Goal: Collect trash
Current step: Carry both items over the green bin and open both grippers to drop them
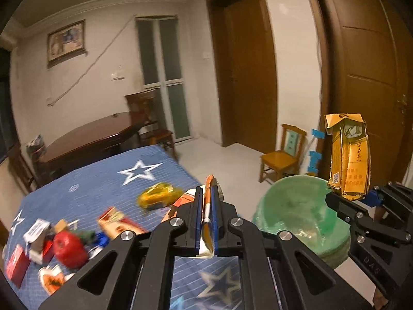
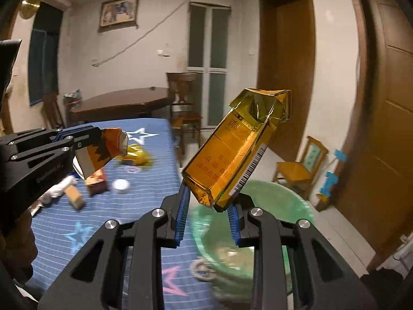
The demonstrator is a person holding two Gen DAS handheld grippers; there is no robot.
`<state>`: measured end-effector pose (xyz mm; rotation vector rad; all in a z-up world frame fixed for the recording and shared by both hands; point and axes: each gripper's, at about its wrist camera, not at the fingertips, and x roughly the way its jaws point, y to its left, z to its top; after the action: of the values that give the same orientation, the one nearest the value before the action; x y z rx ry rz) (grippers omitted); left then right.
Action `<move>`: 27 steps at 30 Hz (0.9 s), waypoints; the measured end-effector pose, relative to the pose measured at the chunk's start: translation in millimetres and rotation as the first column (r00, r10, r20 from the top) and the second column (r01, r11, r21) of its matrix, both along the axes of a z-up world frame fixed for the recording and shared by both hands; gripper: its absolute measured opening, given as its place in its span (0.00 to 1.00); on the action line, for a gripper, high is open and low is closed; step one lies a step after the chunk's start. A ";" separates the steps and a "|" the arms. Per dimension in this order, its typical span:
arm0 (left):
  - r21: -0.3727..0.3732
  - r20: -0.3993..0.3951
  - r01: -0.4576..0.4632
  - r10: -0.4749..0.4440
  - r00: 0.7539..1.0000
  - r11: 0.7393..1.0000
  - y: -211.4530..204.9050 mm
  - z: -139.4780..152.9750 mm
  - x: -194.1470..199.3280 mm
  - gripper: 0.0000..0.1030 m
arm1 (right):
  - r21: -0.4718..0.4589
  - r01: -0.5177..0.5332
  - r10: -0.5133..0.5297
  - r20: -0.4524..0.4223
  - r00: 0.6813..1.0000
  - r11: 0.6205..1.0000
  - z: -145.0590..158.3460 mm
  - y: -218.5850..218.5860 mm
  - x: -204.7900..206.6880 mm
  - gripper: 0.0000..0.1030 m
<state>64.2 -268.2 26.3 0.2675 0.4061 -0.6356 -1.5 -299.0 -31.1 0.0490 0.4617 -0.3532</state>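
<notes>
At centre of right wrist view, right gripper (image 2: 207,202) pinches gold pack (image 2: 232,149) by bottom end, above green basin (image 2: 291,196). Left gripper (image 1: 207,206) pressed on flat orange pack (image 1: 206,222). Both probably empty: light, thin card, crushes easily. Grip by flat faces.

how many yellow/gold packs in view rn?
2. One gold pack clamped in the right tongs, above the green basin; one yellow pack lying on the blue star cloth. Clutter may hide more.

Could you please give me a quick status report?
Left gripper shut on orange wrapper. Right gripper shut on gold pack. Green basin below, unobstructed.
</notes>
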 end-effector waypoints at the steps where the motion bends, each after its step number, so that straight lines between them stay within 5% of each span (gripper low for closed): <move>1: 0.004 -0.005 0.015 -0.015 1.000 1.000 -9.3 -1.5 1.7 0.07 | -0.005 0.015 -0.016 -0.004 1.000 1.000 -1.0 -5.3 -1.7 0.25; 10: 0.023 -0.084 0.205 -0.203 0.976 0.978 -84.1 -16.9 16.1 0.07 | 0.020 0.129 -0.128 -0.060 0.990 0.991 -9.5 -67.0 -13.0 0.25; 20: 0.004 -0.252 0.461 -0.446 0.859 0.887 -148.8 -39.4 34.7 0.07 | 0.113 0.084 -0.057 -0.220 0.974 0.990 -22.6 -111.5 0.0 0.25; 27: 0.041 -0.268 0.490 -0.463 0.845 0.871 -172.5 -61.0 43.0 0.07 | 0.166 0.068 -0.015 -0.305 0.952 0.984 -36.8 -128.9 11.6 0.25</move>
<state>107.3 -440.7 -34.7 0.4006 0.6270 -1.1504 10.1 -427.9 -67.9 0.1774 0.7966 -0.3624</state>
